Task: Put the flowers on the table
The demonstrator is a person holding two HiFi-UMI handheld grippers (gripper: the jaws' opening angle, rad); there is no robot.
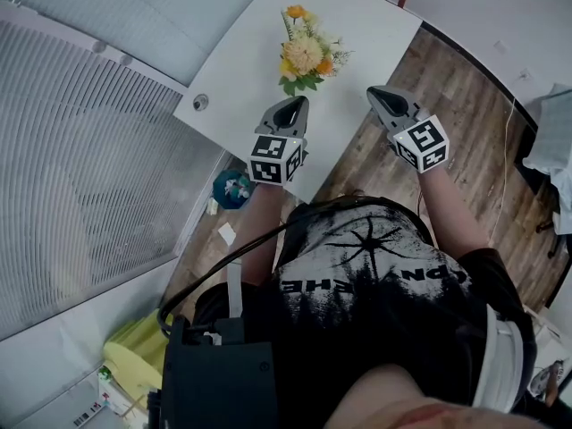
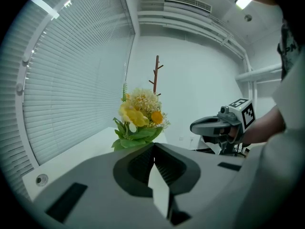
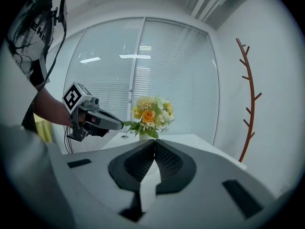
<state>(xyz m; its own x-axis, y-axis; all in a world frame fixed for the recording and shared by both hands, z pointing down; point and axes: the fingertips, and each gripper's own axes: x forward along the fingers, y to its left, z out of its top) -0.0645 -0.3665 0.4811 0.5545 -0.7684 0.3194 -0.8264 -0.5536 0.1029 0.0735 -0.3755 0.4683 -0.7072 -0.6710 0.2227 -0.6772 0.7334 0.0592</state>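
A bunch of yellow, orange and white flowers (image 1: 304, 52) with green leaves stands upright in a small white vase on the white table (image 1: 237, 56). Both grippers hover over the table's near edge, short of the flowers and apart from them. My left gripper (image 1: 299, 104) is shut and empty. My right gripper (image 1: 374, 91), a little to the right, is also shut with nothing in it. In the left gripper view the flowers (image 2: 138, 116) rise beyond the closed jaws (image 2: 154, 146), with the right gripper (image 2: 194, 126) alongside. In the right gripper view the flowers (image 3: 150, 113) stand past the jaws (image 3: 154, 142).
Window blinds (image 1: 89, 150) run along the table's left side. A round cable hole (image 1: 200, 102) sits in the table's left corner. A brown coat stand (image 3: 250, 109) is by the wall. Wooden floor (image 1: 465, 123) lies right of the table; a blue bin (image 1: 232, 188) sits below.
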